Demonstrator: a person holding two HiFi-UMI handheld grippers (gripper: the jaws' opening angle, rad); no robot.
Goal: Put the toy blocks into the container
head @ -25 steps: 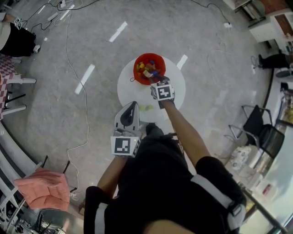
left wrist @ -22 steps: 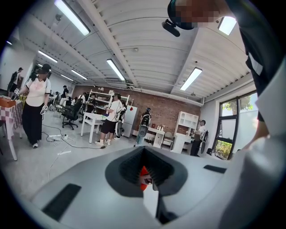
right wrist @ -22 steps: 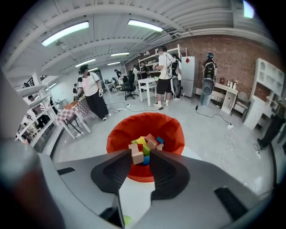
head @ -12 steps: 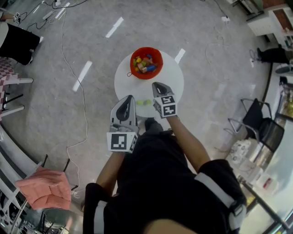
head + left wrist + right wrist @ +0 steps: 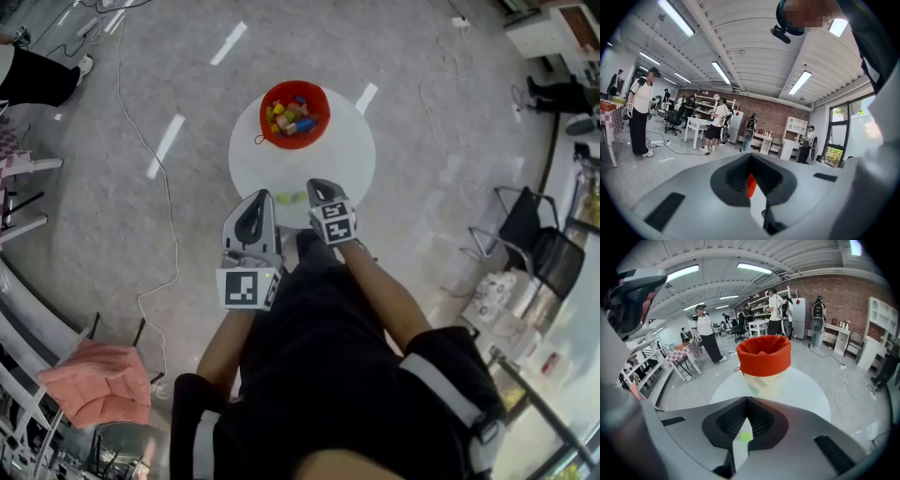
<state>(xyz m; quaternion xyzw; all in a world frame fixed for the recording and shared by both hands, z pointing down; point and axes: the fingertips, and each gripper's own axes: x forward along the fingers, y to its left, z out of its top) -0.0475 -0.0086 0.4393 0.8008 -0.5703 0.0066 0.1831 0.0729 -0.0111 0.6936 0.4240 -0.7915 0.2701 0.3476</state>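
One round white surface (image 5: 339, 155) stands on a grey floor (image 5: 450, 141), and one red container (image 5: 266, 122) sits at its far side, inside the edge. The blocks (image 5: 292, 114) lie heaped in the container, red, yellow, blue and green among them, too small and crowded to count. Two green pieces (image 5: 281, 198) lie side by side on the surface at its near edge, outside the container. There are two tools, one in each of the person's hands, both held near the body. The left tool (image 5: 257, 199) is at the near rim of the surface, just left of the two green pieces. In the left gripper view its jaws are pressed together, with only a red sliver showing in the slit, and I cannot tell what that sliver is. The right tool (image 5: 317, 187) is just right of the green pieces, with its tips over the surface. Its jaws are closing and stand all but together, with one small green spot in the slit and no block gripped that can be made out. In the right gripper view the container shows a red upper band over a pale lower wall. Three white stripes (image 5: 164, 145) mark the floor, one pink cloth (image 5: 94, 382) lies at lower left, and at least four people (image 5: 640, 112) stand in the room in the left gripper view
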